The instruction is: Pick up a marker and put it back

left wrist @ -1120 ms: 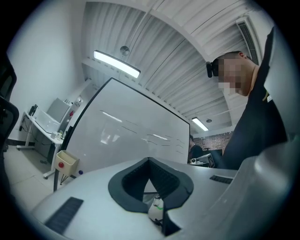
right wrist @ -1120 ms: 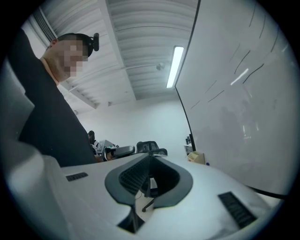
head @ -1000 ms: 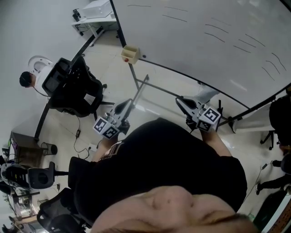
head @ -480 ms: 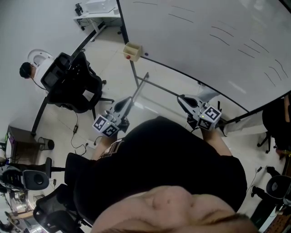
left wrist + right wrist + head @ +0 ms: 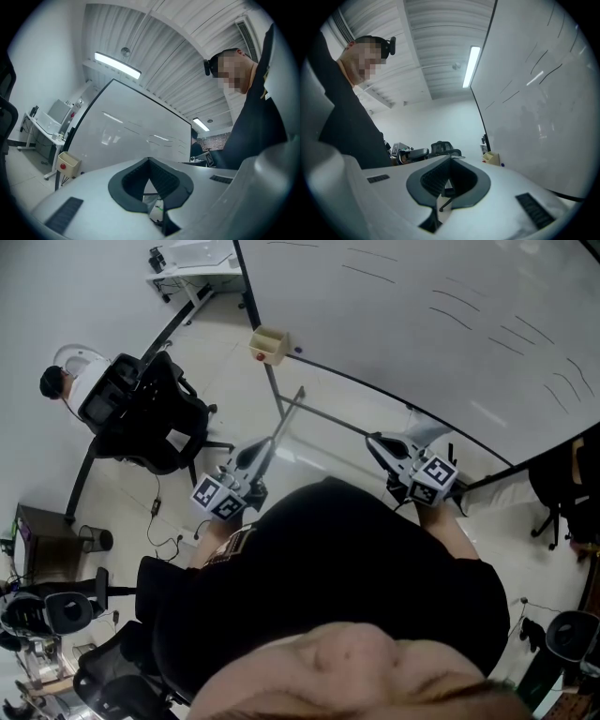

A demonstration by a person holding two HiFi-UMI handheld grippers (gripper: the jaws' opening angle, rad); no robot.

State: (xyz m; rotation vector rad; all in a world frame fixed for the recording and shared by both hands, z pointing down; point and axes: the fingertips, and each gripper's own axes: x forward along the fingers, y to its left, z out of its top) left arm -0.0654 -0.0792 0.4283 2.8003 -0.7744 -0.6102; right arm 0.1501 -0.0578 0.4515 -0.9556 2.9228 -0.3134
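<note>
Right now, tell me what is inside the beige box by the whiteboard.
The beige box is open-topped; only pale inner walls show, no marker visible. Its floor is too small to make out. A red dot sits on its outer front.

The left gripper [image 5: 251, 457] and the right gripper [image 5: 379, 446] are held out before the torso, jaws closed on nothing.

Bright, even ceiling strip light [image 5: 117, 65]; soft glare on whiteboard [image 5: 112, 136]; fisheye-warped, dark-vignetted edges.

Left tool [image 5: 149, 161] jaws together, whiteboard [image 5: 123, 136] beyond, beige box [image 5: 67, 163] at its edge
</note>
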